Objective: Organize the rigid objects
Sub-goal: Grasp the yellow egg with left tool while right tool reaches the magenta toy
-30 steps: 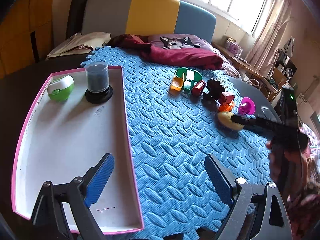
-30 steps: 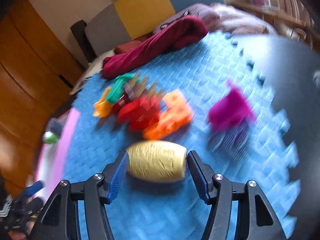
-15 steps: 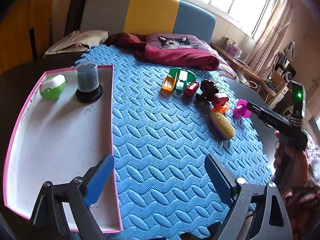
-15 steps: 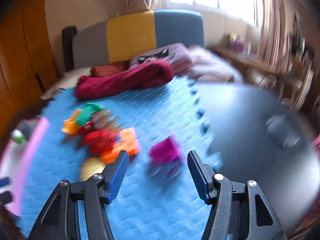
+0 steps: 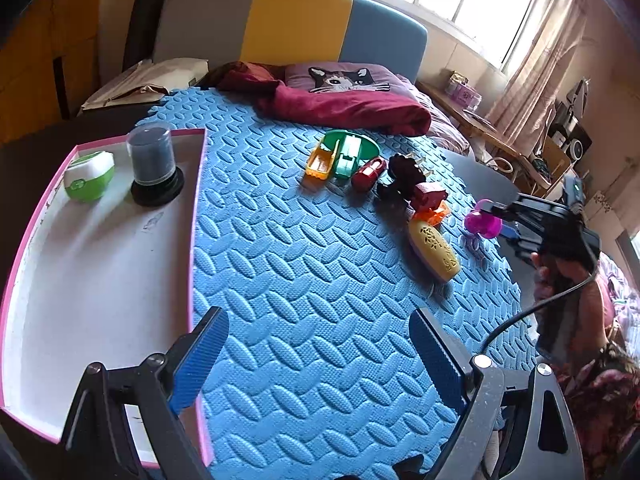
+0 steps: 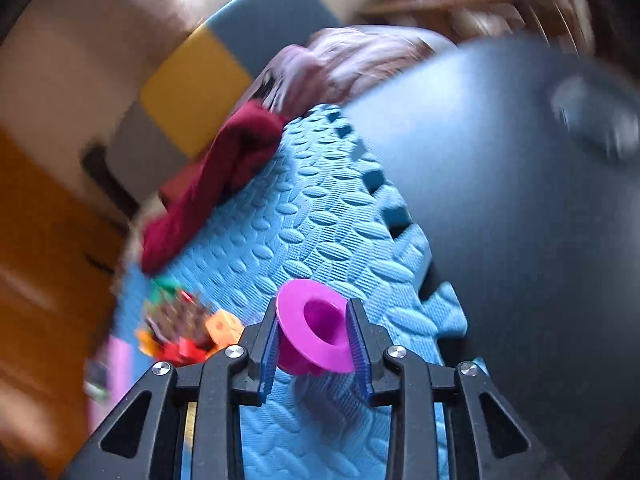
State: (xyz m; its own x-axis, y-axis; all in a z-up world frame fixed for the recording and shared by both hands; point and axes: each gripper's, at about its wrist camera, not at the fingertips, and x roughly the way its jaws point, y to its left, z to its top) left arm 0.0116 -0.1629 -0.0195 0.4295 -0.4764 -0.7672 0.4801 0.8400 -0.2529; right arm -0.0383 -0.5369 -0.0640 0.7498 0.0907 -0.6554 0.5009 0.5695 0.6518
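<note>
Magenta cup [image 6: 316,334] clamped in right tongs [image 6: 314,344], base hidden; left tongs [image 5: 320,360] apart.

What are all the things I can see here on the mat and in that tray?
Tray: one, white with pink rim, left of the mat.
Green case: one, green and white, in the tray's far corner.
Dark jar: one, grey on a black base, in the tray beside the case.
Foam mat: one, blue.
Toy pile: several, green, orange, red, dark, far side of the mat.
Yellow bottle: one, lying on the mat.
Magenta cup: one, at the mat's right edge.
Left tool: open, empty.
Right tool: closed on the cup.
</note>
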